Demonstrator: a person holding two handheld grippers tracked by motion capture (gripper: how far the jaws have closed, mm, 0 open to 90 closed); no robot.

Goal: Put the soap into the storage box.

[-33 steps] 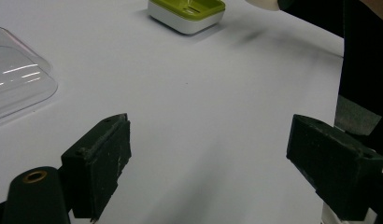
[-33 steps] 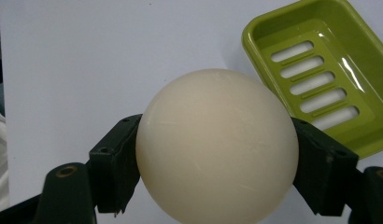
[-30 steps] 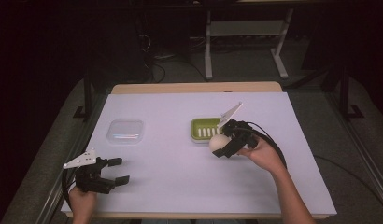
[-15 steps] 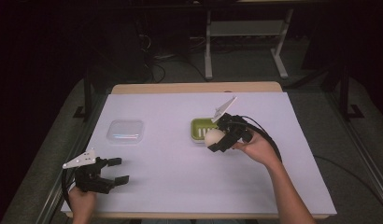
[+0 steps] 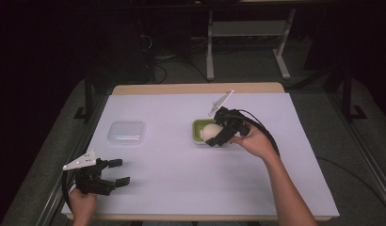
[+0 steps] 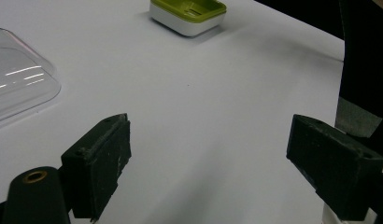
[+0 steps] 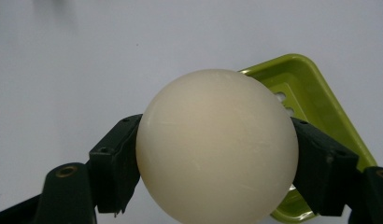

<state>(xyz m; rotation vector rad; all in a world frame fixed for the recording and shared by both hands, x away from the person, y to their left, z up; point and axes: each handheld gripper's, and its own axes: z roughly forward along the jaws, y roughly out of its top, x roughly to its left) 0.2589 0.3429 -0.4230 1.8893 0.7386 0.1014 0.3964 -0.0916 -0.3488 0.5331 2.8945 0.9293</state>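
Note:
A cream oval soap bar sits clamped between the jaws of my right gripper; in the high view the soap hangs over the near left part of a green soap dish. The dish shows behind the soap in the right gripper view. My left gripper rests open near the table's front left corner with nothing between its fingers. The dish lies far ahead of it.
A clear plastic lid lies on the white table to the left of the dish; its edge shows at the left of the left gripper view. The table's wooden far edge borders dark floor and stands.
My right gripper has carried the soap left and slightly toward the far side, from beside the dish's near right corner to above its near left part. The left gripper has stayed put.

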